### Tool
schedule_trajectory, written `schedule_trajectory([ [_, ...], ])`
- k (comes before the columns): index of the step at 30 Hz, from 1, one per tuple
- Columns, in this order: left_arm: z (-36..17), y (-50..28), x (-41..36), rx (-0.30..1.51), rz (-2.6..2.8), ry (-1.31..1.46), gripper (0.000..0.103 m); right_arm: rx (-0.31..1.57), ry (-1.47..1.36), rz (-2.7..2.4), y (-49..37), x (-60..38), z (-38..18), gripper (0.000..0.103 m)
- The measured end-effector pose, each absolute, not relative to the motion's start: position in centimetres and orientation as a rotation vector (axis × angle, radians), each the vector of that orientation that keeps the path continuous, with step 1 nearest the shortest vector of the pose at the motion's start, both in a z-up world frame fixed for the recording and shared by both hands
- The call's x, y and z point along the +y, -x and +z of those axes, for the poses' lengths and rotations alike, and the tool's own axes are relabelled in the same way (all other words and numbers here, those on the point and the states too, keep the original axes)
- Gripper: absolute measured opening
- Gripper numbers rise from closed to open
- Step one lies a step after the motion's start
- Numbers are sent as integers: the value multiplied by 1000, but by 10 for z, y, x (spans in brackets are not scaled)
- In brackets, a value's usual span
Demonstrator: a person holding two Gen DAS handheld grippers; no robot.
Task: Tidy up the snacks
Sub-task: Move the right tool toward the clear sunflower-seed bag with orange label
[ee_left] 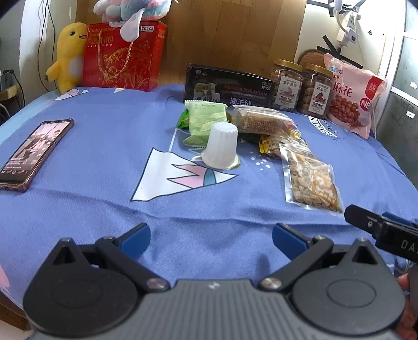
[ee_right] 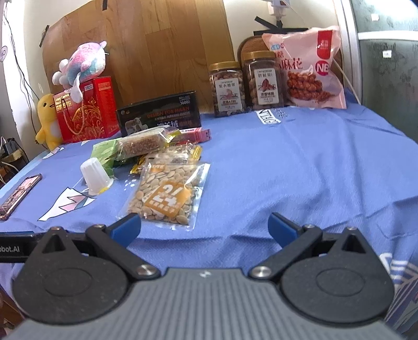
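Left claw (ee_left: 211, 236): fingers spread wide, nothing between them, held low over the blue cloth (ee_left: 104, 204) covering the table. Right claw (ee_right: 203, 226): likewise wide open and empty, its left fingertip (ee_right: 128, 222) just beside the near edge of the clear seed packet (ee_right: 167, 196). Snacks, loose cluster at centre of the cloth: seed packet lying flat, nearest the claws; white ribbed cup (ee_left: 221, 146), inverted, lid side down; green wrapped snack (ee_left: 206, 120) just behind the cup; clear-wrapped brown bar (ee_left: 261, 121) resting over the other packs; yellow-edged packet (ee_left: 269, 146) partly under the seed packet; pink packet (ee_right: 194, 136), seen only from the right wrist, at the back of the cluster. Back row: black carton (ee_left: 230, 87) directly behind the cluster; two gold-lidded nut jars (ee_left: 300, 87) side by side to its right; pink twist-snack bag (ee_left: 352, 96) upright, beside the jars. Back left: red gift box (ee_left: 122, 57) with a pastel plush toy (ee_left: 130, 13) on top and a yellow plush duck (ee_left: 69, 57) against its left side. Phone (ee_left: 34, 151), screen lit, at the left of the cloth, well apart from the snacks.
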State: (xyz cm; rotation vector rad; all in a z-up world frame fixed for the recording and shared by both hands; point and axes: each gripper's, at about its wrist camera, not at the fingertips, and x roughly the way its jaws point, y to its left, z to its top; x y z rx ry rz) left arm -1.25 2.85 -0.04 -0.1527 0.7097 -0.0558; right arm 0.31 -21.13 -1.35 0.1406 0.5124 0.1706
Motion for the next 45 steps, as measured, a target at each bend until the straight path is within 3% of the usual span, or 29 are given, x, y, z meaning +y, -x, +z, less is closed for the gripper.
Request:
schedule_trajectory([
  [16,-2,15,35,695,-90,183,103,506,-185,192,0,-216,-12,95],
  [30,3,21,46,614,-100,239,103,494,-174,200,0,-213,-14,67],
  [45,8,25,37,500,-74,116,103,461,-177,201,-3,-211,-16,58],
])
